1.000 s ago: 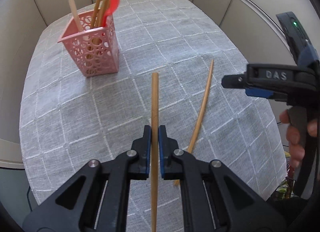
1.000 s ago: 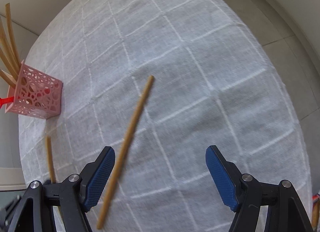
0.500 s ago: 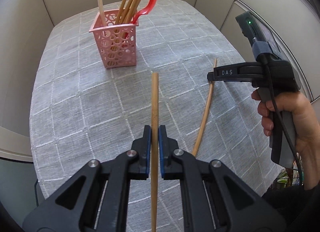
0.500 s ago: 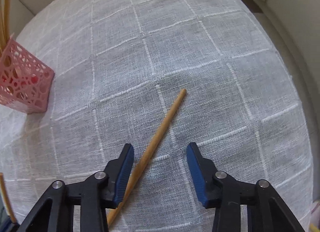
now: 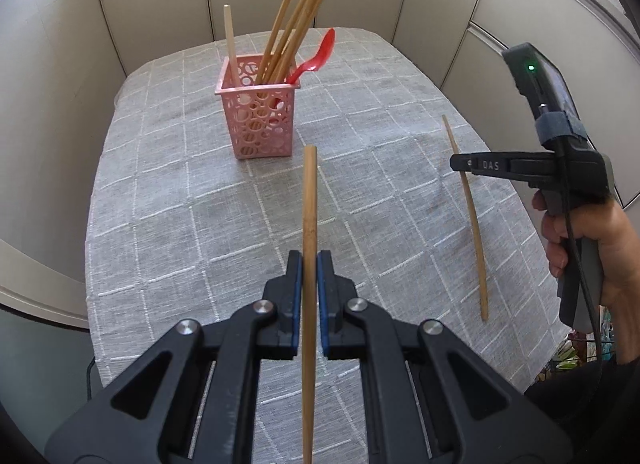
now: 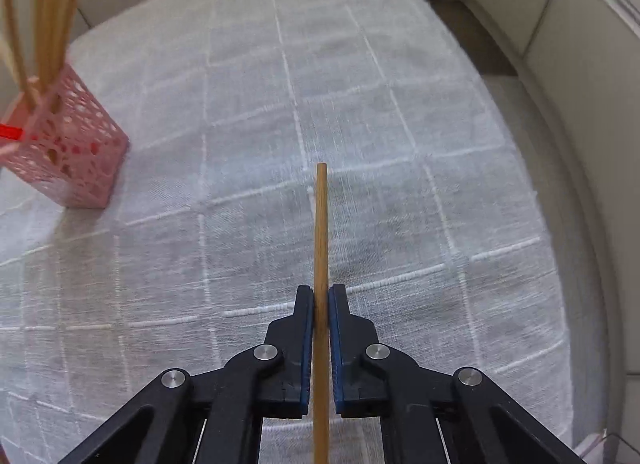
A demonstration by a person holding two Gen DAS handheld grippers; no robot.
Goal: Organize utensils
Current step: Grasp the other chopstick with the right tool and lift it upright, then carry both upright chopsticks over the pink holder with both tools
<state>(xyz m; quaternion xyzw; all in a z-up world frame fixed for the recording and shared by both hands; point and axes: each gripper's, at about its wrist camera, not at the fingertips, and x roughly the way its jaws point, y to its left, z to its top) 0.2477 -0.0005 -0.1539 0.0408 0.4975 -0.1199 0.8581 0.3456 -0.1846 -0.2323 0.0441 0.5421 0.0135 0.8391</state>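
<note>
My left gripper (image 5: 309,260) is shut on a wooden chopstick (image 5: 309,192) that points toward the pink perforated holder (image 5: 260,120). The holder stands upright at the back of the table and holds several chopsticks and a red spoon (image 5: 320,54). My right gripper (image 6: 321,292) is shut on a second chopstick (image 6: 321,224), which runs straight out between its blue pads above the cloth. In the left wrist view that right gripper (image 5: 460,164) is at the right, gripping its chopstick (image 5: 474,232). The holder (image 6: 68,152) is far left of the right gripper.
A grey checked tablecloth (image 5: 180,224) covers the oval table. Beige wall panels (image 5: 160,4) close in behind and to the sides. The table's right edge (image 6: 560,264) drops to the floor. A person's hand (image 5: 592,248) holds the right gripper's handle.
The right gripper's jaws closed on the chopstick that lay on the cloth, and it now lines up straight between them. The left gripper rose with its chopstick, bringing the holder nearer the centre of its view.
</note>
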